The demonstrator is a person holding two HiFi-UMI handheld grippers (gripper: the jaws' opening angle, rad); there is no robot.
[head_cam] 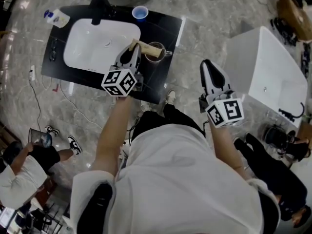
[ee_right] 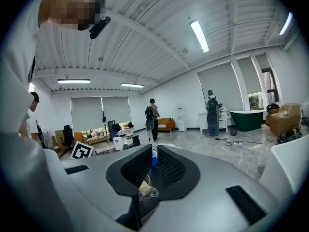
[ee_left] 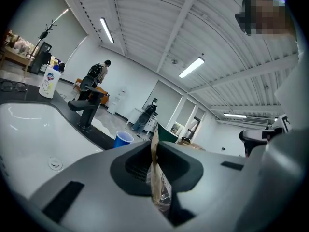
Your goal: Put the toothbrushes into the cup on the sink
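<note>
Toothbrush [head_cam: 146, 47] in a tan card and clear-film pack: print on it too small to read. Pinched edge-on between the jaws of the left gripper [head_cam: 132, 51], above the dark counter [head_cam: 165, 28] just right of the white sink [head_cam: 87, 48]. Long axis running on from the jaw tips, far end over the mouth of the cup [head_cam: 157, 56]. Right gripper [head_cam: 208, 66] well apart, off the counter, jaws drawn nearly together on a crumpled clear packet [ee_right: 145, 191] with a yellowish bit, low between the pads. On the white bottle [ee_left: 49, 81] at the counter's far corner, a blue and red label, wording too small to read. Blue cup [head_cam: 140, 12] standing behind the basin.
</note>
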